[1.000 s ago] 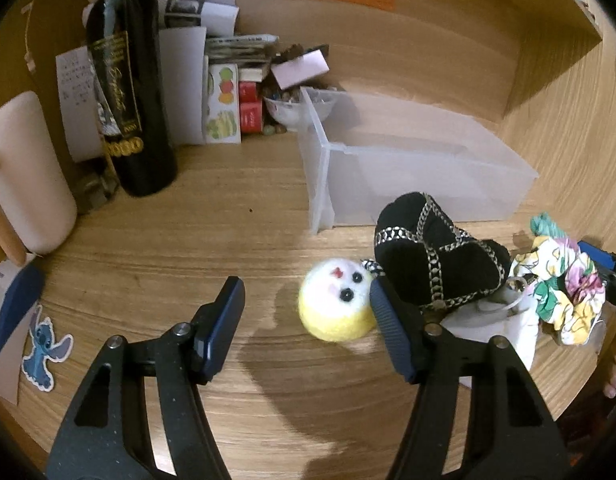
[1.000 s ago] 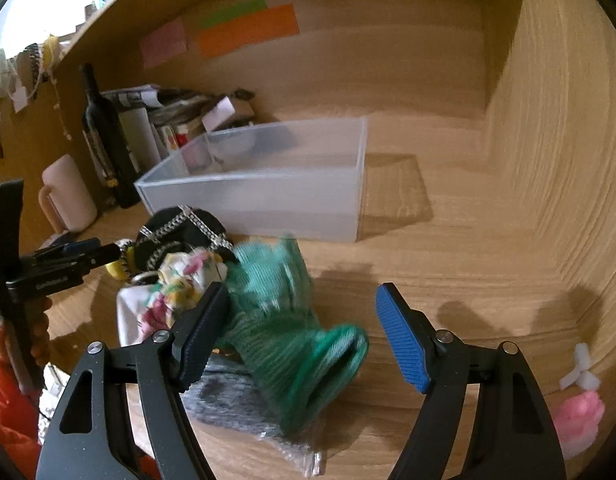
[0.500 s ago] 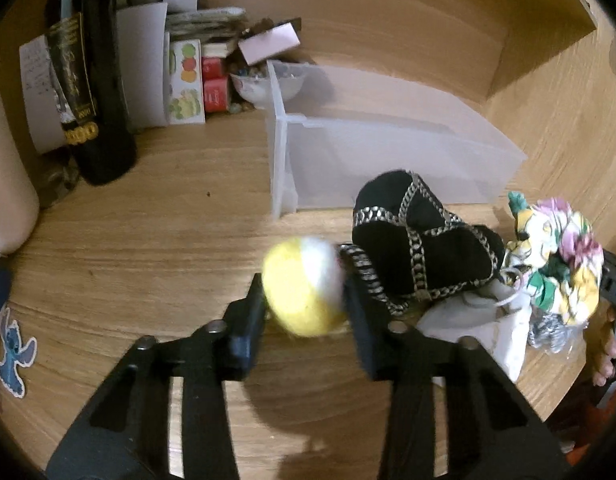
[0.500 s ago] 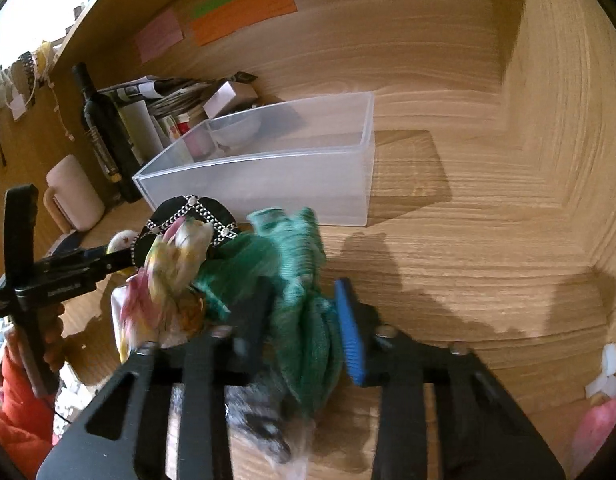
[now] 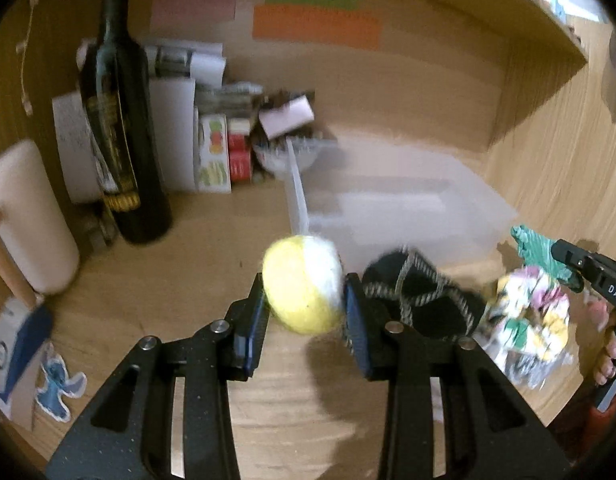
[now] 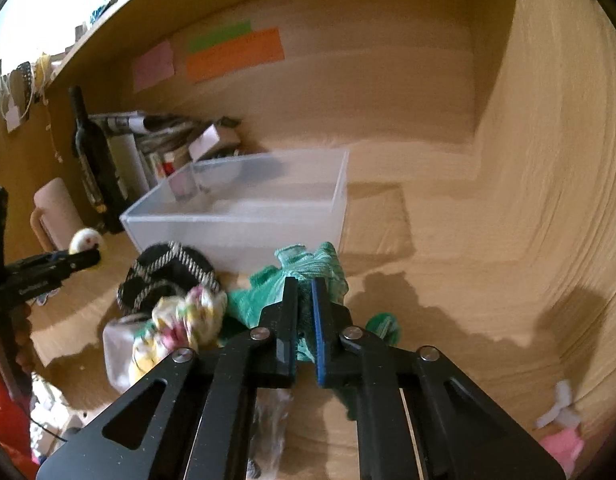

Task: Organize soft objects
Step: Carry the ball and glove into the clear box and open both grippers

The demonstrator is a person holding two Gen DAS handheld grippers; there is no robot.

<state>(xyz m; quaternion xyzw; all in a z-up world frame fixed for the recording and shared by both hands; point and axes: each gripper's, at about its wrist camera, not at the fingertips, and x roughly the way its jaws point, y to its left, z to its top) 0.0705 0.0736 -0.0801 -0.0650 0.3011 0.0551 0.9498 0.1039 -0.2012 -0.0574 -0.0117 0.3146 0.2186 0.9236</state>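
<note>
My left gripper [image 5: 304,312] is shut on a yellow and white fuzzy ball [image 5: 302,285] and holds it above the wooden shelf, in front of the clear plastic bin [image 5: 388,208]. My right gripper [image 6: 305,304] is shut on a green knit cloth [image 6: 312,266], lifted near the bin's front wall [image 6: 236,236]. A floral scrunchie [image 6: 188,316] hangs beside the green cloth. A black pouch with silver chain trim [image 6: 168,276] lies before the bin; it also shows in the left wrist view [image 5: 420,296]. The ball shows small in the right wrist view [image 6: 86,240].
A dark wine bottle [image 5: 120,128], papers and small boxes [image 5: 216,152] stand at the back left. A pale pink mug [image 5: 24,220] is at far left. A white pouch [image 6: 116,344] lies under the scrunchie. A pink plush [image 6: 564,444] sits at right.
My left gripper closed on the fuzzy ball and lifted it. My right gripper closed on the green cloth and raised it, the floral scrunchie coming up with it.
</note>
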